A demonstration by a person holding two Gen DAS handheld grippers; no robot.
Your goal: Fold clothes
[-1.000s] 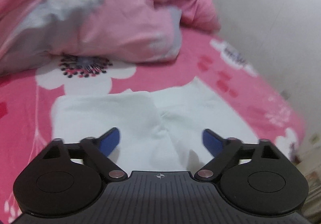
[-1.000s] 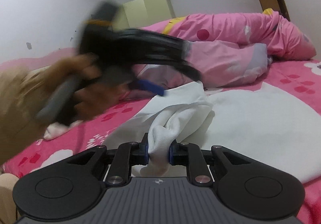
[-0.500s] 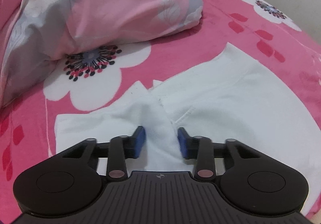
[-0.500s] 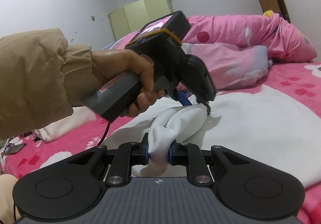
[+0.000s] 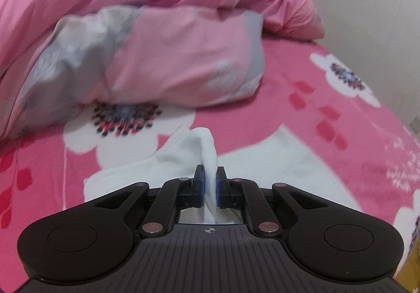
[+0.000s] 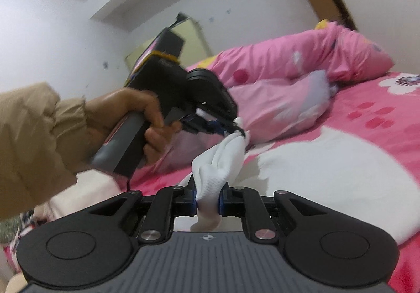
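Now both the left gripper [image 5: 209, 182] and right gripper [image 6: 208, 201] pinch the white garment [image 6: 328, 174]; lifting evenly should keep its far edge straight.

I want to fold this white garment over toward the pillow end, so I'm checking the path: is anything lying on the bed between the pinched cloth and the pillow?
Nothing visible does. The left tool is shut on the white garment; only bare pink sheet lies before the pillow.
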